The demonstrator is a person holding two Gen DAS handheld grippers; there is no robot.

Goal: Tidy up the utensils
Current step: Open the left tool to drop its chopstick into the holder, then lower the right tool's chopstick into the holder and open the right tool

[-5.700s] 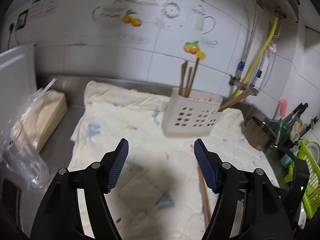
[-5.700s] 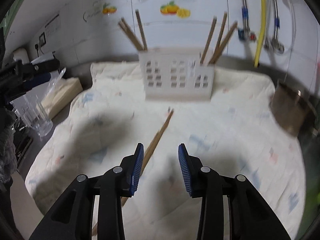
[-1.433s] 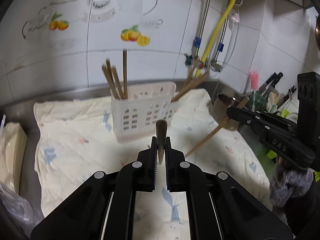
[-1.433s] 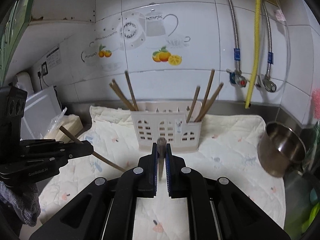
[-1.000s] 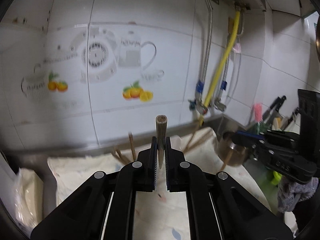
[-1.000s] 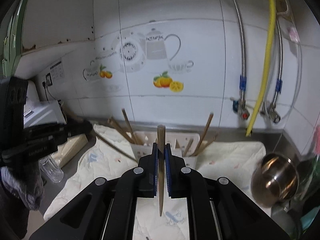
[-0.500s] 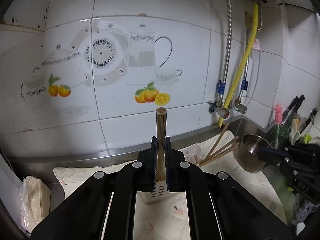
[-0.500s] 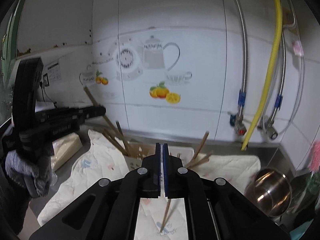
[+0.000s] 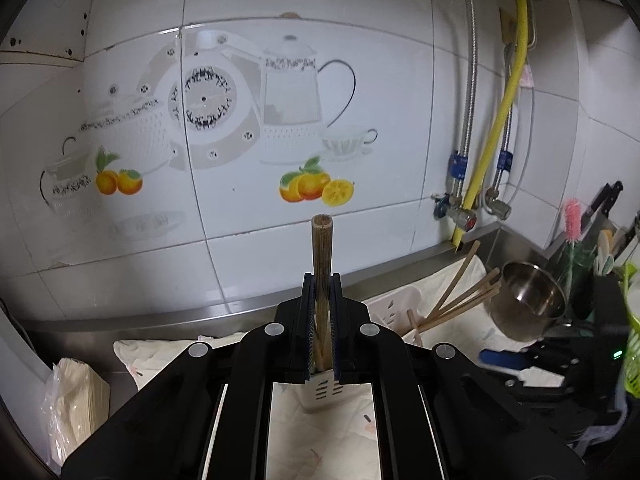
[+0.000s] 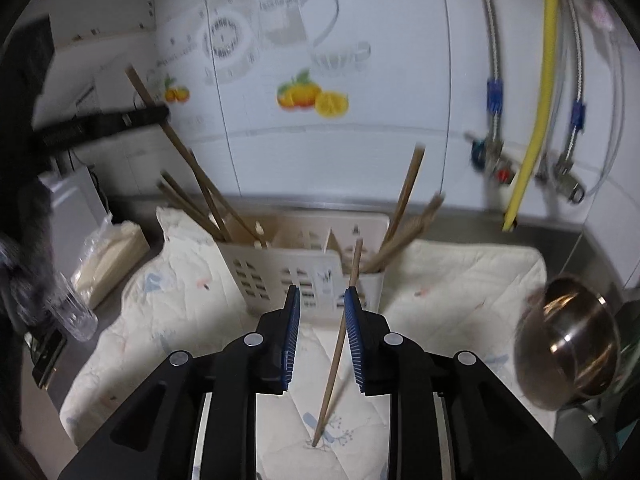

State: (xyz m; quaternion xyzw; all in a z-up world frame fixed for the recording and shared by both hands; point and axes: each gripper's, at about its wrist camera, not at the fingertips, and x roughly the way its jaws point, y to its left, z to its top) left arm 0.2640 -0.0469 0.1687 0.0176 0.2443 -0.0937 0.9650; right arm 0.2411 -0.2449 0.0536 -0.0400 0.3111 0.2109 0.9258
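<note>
My left gripper is shut on a wooden chopstick held upright above the white slotted utensil holder; it also shows in the right wrist view, its lower end in the holder's left compartment. My right gripper is open. A second chopstick stands loose between its fingers, tip on the cloth, in front of the holder. Several chopsticks lean in the holder's left and right compartments.
A steel pot sits at the right on the cloth. A glass and a bagged stack are at the left. Hoses and valves hang on the tiled wall. Knives and a green rack stand far right.
My right gripper has opened and let go of its chopstick, which now stands free with its tip on the cloth. My left gripper still holds its chopstick over the holder's left side.
</note>
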